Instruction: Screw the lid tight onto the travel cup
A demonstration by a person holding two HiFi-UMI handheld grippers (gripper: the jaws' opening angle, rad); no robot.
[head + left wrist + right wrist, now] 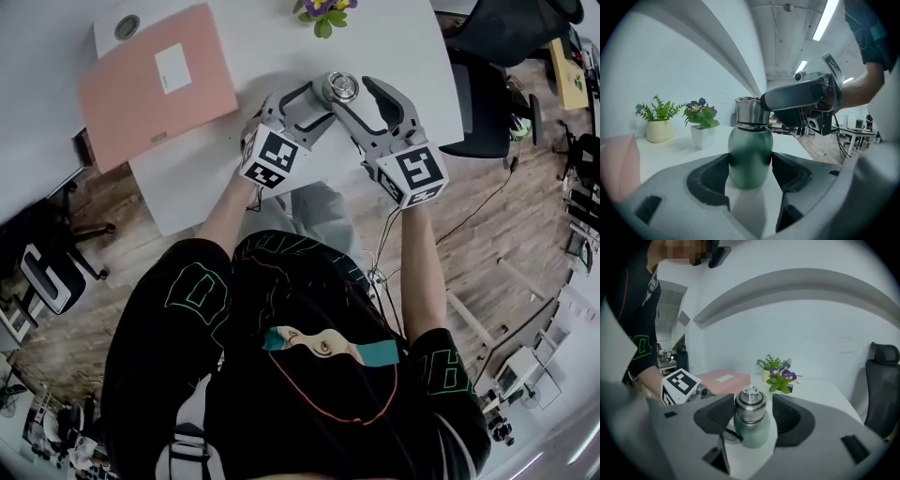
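The cup [750, 157] stands upright on the white table [394, 47], green in the body with a steel lid [750, 404] sitting on top. The left gripper [317, 101] has it by the green body, a dark pad pressed against each side. The right gripper [354, 94] comes in higher, level with the lid, and its jaws stand apart around it: one pad is at or just against the lid, the other shows a clear gap. I can't make out any brand or print on the cup itself.

Each gripper carries a cube with black and white square markers, the left one's [272, 155] and the right one's [412, 175] both on the near side of the cup, towards the person. The person's bare forearms run back from there to a black shirt with green outlined lettering I can't read.

Left of the cup lies a pink folder [155, 84] with a white label [172, 67], its writing too small to read. Beyond the cup stand two small pots, a white one with purple flowers [701, 124] and a cream one with a green plant [658, 124]. Right of the cup, off the table, is a black office chair [506, 56]. Only the grippers crowd the cup; the tabletop just round it is bare
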